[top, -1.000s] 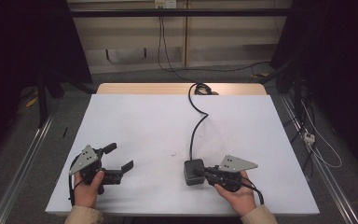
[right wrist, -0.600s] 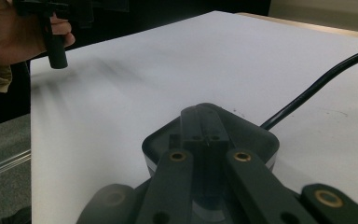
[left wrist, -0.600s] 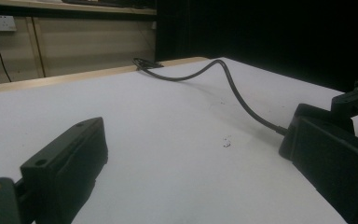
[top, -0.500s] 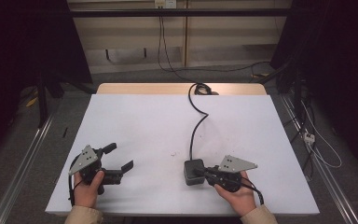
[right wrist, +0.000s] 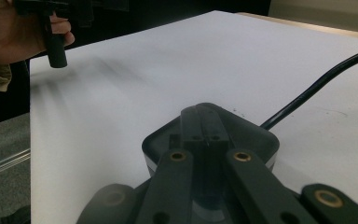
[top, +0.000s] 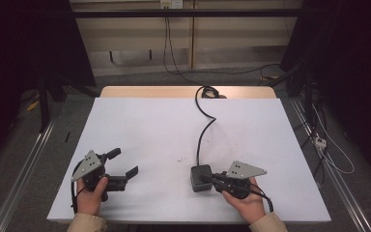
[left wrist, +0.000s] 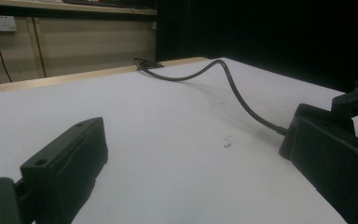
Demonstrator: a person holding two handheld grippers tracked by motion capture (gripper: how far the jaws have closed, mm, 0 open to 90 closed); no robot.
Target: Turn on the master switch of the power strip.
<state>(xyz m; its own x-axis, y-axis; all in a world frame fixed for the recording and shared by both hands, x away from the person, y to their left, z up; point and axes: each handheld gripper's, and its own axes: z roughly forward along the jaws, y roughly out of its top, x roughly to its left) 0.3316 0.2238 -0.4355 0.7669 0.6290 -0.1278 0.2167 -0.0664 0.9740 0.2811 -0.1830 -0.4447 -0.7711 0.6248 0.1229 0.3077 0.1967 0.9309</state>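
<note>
Nothing has shifted over the last second: the right gripper (top: 207, 179) stays with jaws pressed together atop the black adapter (top: 201, 178) near the table's (top: 140, 121) front edge, the left gripper (top: 123, 167) waits spread apart, so no lift has begun.

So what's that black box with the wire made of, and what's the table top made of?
The black box looks like hard plastic: matte dark shell, rounded corners, a pale seam along its side in the right gripper view. Its cable looks rubber-coated, since it bends in smooth curves. The table has a matte white top, maybe laminate or paper, hard to tell; the bare far edge looks like wood.
</note>
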